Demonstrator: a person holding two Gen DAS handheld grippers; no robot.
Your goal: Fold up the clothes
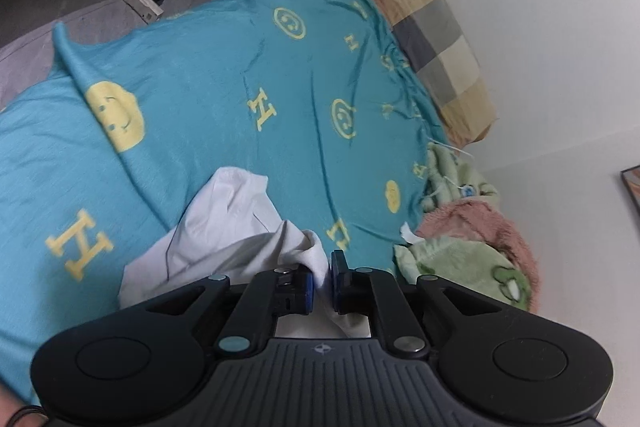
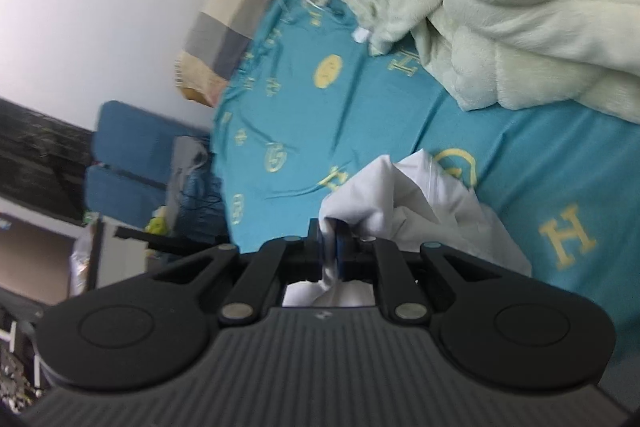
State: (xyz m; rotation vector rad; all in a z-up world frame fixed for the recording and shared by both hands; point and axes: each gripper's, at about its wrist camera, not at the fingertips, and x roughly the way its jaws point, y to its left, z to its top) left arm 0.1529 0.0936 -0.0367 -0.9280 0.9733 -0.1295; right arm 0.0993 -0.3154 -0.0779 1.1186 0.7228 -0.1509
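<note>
Fingers [image 1: 306, 285] of your left gripper [image 1: 322, 281] pinch a bunch of the white garment [image 1: 224, 231], which trails over the teal sheet [image 1: 208, 67]. Your right gripper [image 2: 329, 247] is likewise clamped on a fold of the garment [image 2: 404, 203], the cloth rising crumpled off the sheet [image 2: 360, 115]. Beyond the garment, a green blanket [image 1: 452, 259] lies heaped on the sheet, with a checked pillow [image 1: 436, 43] against the wall [image 1: 540, 7].
</note>
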